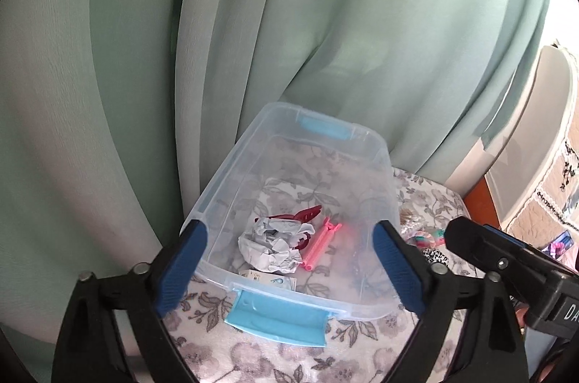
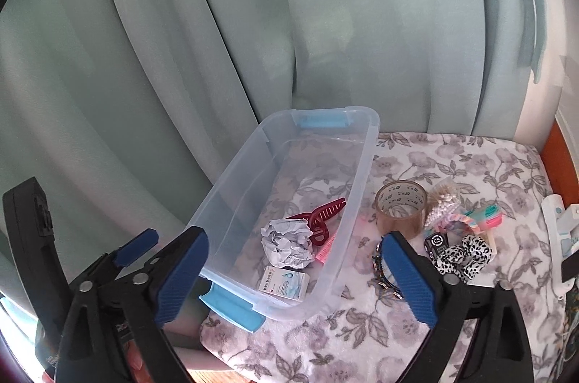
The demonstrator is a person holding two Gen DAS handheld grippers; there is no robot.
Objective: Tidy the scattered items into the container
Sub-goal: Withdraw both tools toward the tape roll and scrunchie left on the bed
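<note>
A clear plastic bin (image 2: 235,173) with blue latches stands on the floral cloth. Inside it lie a crumpled paper ball (image 2: 287,243), a dark red hair claw (image 2: 322,213), a pink clip (image 2: 325,251) and a small medicine box (image 2: 286,281). My right gripper (image 2: 295,234) hangs open over the bin's near end, with nothing between its pads. My left gripper (image 1: 289,224) is also open and empty above the bin (image 1: 224,173), over the paper ball (image 1: 271,249). On the cloth to the right of the bin lie a tape roll (image 2: 400,205), a leopard scrunchie (image 2: 463,256) and pastel hair ties (image 2: 477,218).
A green curtain (image 2: 253,21) hangs close behind the bin. A bag of cotton swabs (image 2: 443,202), a black packet (image 2: 436,243) and a beaded band (image 2: 378,269) also lie on the cloth (image 2: 362,328). A white object (image 2: 557,227) lies at the cloth's right edge.
</note>
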